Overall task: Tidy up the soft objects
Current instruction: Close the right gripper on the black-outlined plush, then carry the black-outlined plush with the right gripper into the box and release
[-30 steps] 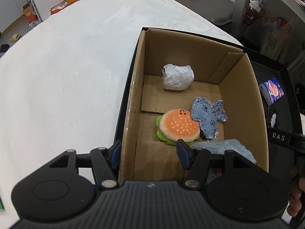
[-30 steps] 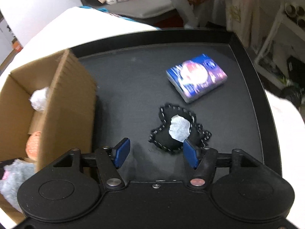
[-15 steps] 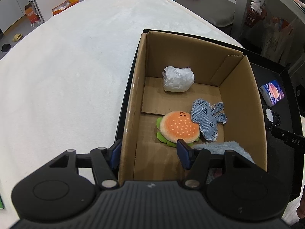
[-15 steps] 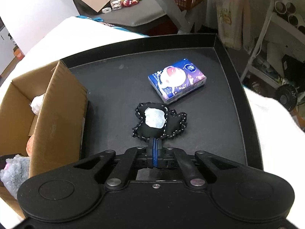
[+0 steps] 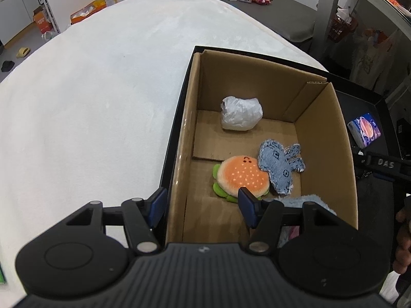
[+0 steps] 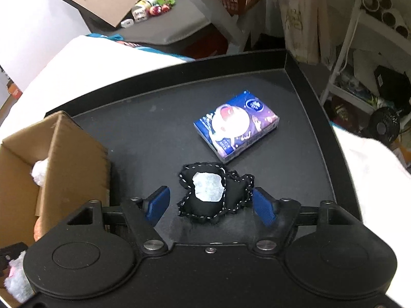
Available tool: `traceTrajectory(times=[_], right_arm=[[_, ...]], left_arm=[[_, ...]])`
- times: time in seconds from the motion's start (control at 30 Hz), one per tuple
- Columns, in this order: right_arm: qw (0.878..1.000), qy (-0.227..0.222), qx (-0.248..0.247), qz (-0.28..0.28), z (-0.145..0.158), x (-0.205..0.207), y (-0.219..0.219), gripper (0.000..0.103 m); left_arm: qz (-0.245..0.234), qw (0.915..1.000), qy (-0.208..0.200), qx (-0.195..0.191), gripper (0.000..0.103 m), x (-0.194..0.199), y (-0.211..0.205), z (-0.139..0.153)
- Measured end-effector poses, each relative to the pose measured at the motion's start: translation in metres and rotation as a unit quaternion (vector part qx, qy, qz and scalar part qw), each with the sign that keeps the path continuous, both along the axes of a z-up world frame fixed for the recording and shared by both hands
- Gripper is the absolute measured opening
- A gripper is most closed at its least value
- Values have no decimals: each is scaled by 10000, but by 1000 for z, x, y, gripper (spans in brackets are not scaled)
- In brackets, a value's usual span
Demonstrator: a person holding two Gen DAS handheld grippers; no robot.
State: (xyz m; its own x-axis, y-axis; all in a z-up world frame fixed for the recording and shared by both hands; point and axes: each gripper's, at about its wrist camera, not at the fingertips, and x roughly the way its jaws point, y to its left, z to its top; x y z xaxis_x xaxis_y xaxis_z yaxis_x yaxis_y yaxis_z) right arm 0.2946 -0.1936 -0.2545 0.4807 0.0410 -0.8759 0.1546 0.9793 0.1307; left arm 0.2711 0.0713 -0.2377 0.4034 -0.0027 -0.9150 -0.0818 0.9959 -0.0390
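Note:
A black soft toy (image 6: 213, 195) with white stitching and a pale patch lies on the black tray (image 6: 154, 118). My right gripper (image 6: 210, 205) hangs over it, jaws opening, one blue pad on each side of the toy and neither pressing it. Behind the toy lies a blue tissue pack (image 6: 236, 125). The cardboard box (image 5: 185, 133) holds a burger plush (image 5: 241, 177), a denim toy (image 5: 277, 169), a white crumpled bag (image 5: 241, 113) and a light blue fluffy piece (image 5: 303, 202). My left gripper (image 5: 203, 205) stands open astride the box's left wall.
The box stands on the tray's left part, its right wall (image 6: 77, 154) close to the black toy. White bedding (image 5: 90, 115) stretches to the left of the box. A hand (image 5: 403, 231) shows at the right edge. Shelves and clutter stand beyond the tray.
The right gripper's jaws were apart a second ago, shut half a second ago just in front of the black toy, and now stand apart around it. The left gripper has not moved.

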Motion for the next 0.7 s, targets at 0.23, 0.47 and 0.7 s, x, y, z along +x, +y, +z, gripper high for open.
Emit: traceTrajectory(times=[0.23,0.47,0.7], right_arm=[[9999,-16,-140,56,-3,-4,-2,27],[9999,-72,-74,46,9,-12,-7,18],[9996,-266,-23,105,26,-19,-6,18]], left_arm=[[-14,10000,16,50,59,2,-1,-3],[-47,10000,-49,71,59,1,-5,2],[-15,9999,-81,62,59,-3,-4,5]])
